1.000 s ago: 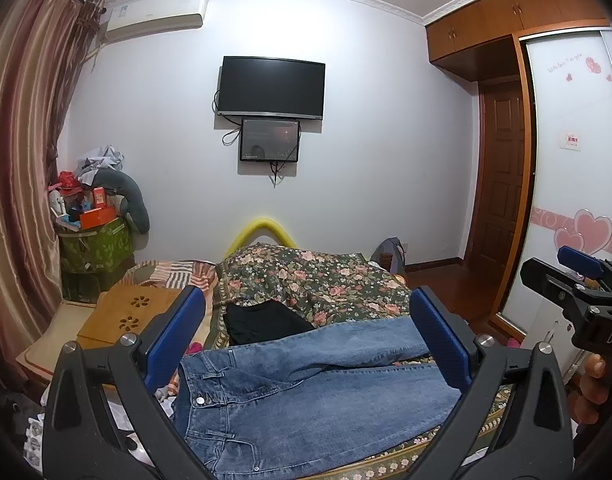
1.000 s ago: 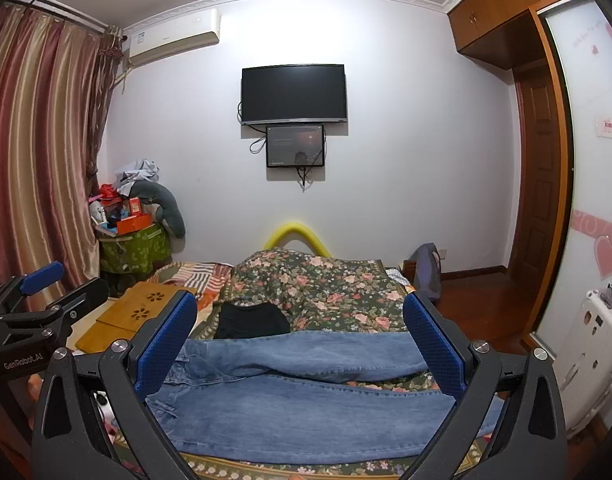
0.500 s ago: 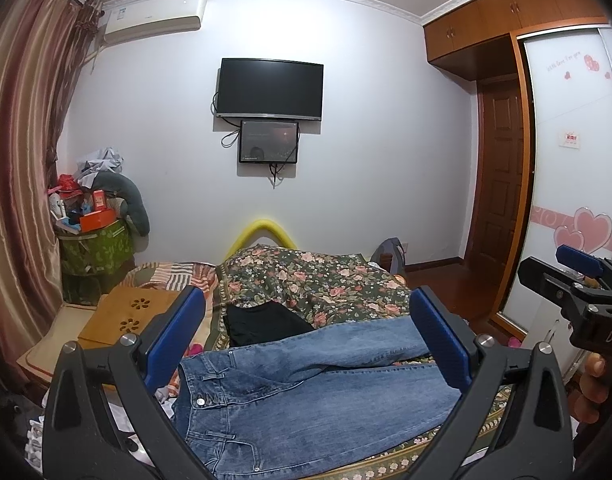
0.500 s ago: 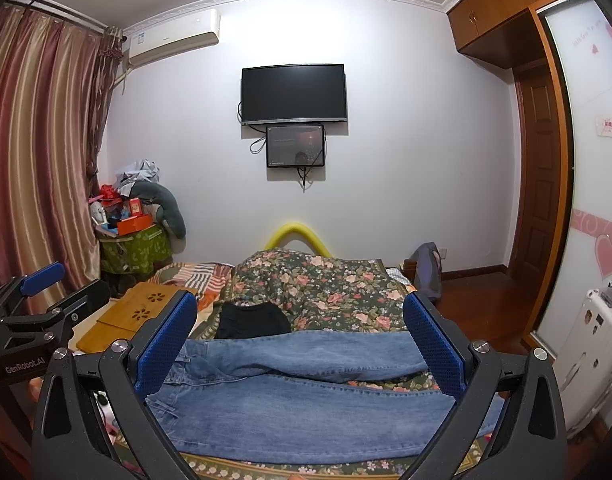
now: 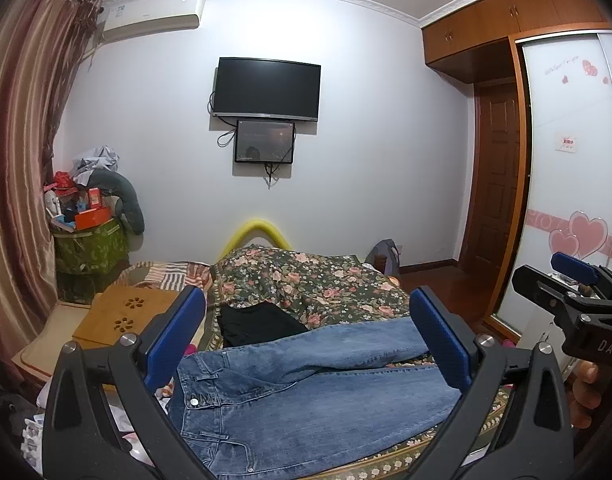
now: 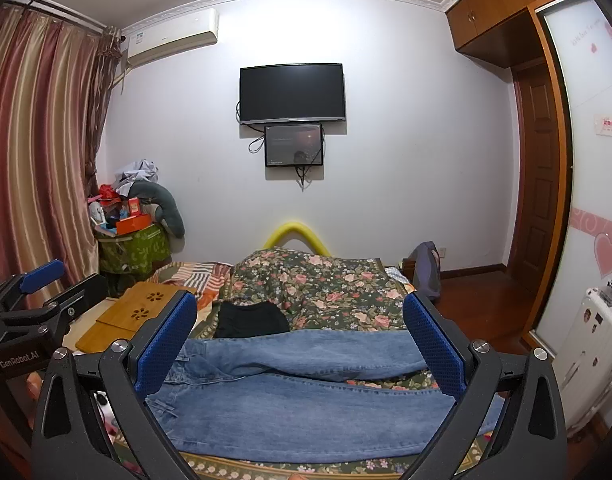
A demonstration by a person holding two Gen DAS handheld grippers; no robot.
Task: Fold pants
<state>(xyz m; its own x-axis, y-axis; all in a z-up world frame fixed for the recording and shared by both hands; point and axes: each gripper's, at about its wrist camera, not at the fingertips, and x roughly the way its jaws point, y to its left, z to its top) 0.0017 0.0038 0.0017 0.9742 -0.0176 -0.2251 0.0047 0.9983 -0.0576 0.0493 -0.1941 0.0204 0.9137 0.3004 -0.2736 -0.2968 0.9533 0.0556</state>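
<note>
Blue jeans lie spread flat across the near end of the bed, waistband to the left and legs running right; they also show in the right wrist view. My left gripper is open and empty, held above the jeans. My right gripper is open and empty, also above the jeans. The right gripper shows at the right edge of the left wrist view, and the left gripper at the left edge of the right wrist view.
A floral bedspread covers the bed, with a black garment behind the jeans. A wooden lap tray lies at the left. A cluttered green box stands by the curtain. A wardrobe and door are at the right.
</note>
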